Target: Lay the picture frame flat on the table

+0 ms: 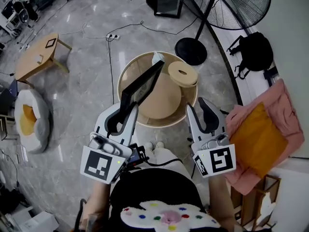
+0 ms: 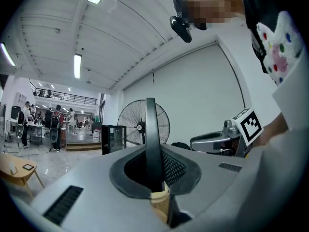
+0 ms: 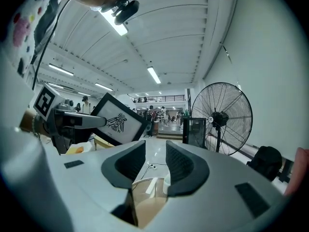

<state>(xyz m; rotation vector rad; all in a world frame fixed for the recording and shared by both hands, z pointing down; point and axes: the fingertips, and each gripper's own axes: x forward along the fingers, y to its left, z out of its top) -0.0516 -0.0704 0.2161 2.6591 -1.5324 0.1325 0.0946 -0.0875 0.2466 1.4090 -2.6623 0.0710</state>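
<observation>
The left gripper pinches the tilted picture frame in its fingers above the round table. The right gripper hangs nearby, fingers spread, holding nothing.

Bright, even light comes from long white ceiling strip lamps, with pale glare on the glossy grey marble floor. Both gripper views bow toward dark corners.
</observation>
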